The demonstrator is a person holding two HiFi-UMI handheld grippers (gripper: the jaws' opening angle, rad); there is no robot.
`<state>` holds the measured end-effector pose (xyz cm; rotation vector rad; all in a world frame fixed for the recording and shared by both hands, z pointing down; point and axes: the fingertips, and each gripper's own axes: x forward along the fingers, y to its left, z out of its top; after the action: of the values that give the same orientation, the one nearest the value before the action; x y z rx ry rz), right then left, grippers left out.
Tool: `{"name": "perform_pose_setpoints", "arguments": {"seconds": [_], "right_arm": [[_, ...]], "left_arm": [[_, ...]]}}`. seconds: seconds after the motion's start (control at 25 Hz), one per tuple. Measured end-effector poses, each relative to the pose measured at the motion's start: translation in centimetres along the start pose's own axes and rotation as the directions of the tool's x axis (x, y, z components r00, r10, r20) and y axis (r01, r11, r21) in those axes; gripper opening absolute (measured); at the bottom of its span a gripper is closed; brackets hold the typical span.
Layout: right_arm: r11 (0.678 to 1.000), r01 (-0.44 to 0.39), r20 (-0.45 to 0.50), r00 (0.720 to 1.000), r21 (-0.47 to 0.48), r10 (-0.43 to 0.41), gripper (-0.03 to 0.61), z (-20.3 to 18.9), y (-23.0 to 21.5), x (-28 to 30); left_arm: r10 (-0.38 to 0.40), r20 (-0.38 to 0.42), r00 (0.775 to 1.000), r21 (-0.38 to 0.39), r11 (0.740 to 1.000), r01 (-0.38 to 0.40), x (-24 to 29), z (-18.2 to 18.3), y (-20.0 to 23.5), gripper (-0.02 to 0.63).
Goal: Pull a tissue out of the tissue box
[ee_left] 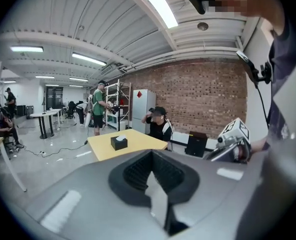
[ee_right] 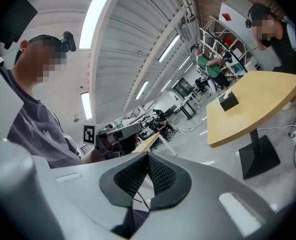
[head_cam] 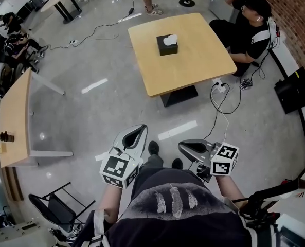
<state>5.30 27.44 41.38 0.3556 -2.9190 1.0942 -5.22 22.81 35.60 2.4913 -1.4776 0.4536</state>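
At the far left stands a side table (head_cam: 12,118), of no use to the task. Next comes the left gripper (head_cam: 135,134), held low in front of the person's body. Its own view shows the jaws pressed together with nothing between them.

Further right and well ahead, across open floor, stands the square wooden table (head_cam: 193,66). On it sits the black tissue box (head_cam: 167,45), upright near the table's middle, with a white tissue (head_cam: 169,38) sticking out of its top. Both gripper views see the box only as a small dark block in the distance.

Right of that, the right gripper (head_cam: 191,148) is also held close to the body, level with its partner. Its jaws are closed tight on nothing. At the far right a seated person (head_cam: 250,30) sits at the table's edge.

By my reading the task has hardly begun: the tissue looks untouched and neither gripper is near the box. Everything is left to do: walking up to the table, opening one pair of jaws, pinching the exposed tissue and drawing it out.
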Motion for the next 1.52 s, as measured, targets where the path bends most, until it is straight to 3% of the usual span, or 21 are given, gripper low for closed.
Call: {"name": "perform_pose_setpoints", "arguments": {"seconds": [0.2, 0.84, 1.24, 1.52], "right_arm": [[0.998, 0.057, 0.041, 0.997, 0.036, -0.058, -0.002, 2.4, -1.8, 1.3], [0.98, 0.2, -0.048, 0.978, -0.023, -0.2, -0.002, 7.1, -4.7, 13.5], [0.97, 0.242, -0.109, 0.964, -0.002, -0.241, -0.002, 6.8, -5.6, 16.6], [0.981, 0.195, -0.14, 0.971, 0.016, -0.191, -0.002, 7.0, -6.4, 18.4]], "left_arm": [[-0.03, 0.058, 0.998, -0.034, 0.999, 0.032, 2.3, 1.2, 3.5, -0.002], [-0.111, 0.163, 0.98, -0.122, 0.984, 0.131, 4.8, 2.6, 17.8, -0.002], [-0.158, 0.156, 0.975, -0.186, 0.965, 0.186, 5.9, 1.0, 20.9, -0.002], [-0.138, 0.14, 0.981, -0.193, 0.968, 0.163, 5.9, 0.8, 21.9, 0.0]]}}
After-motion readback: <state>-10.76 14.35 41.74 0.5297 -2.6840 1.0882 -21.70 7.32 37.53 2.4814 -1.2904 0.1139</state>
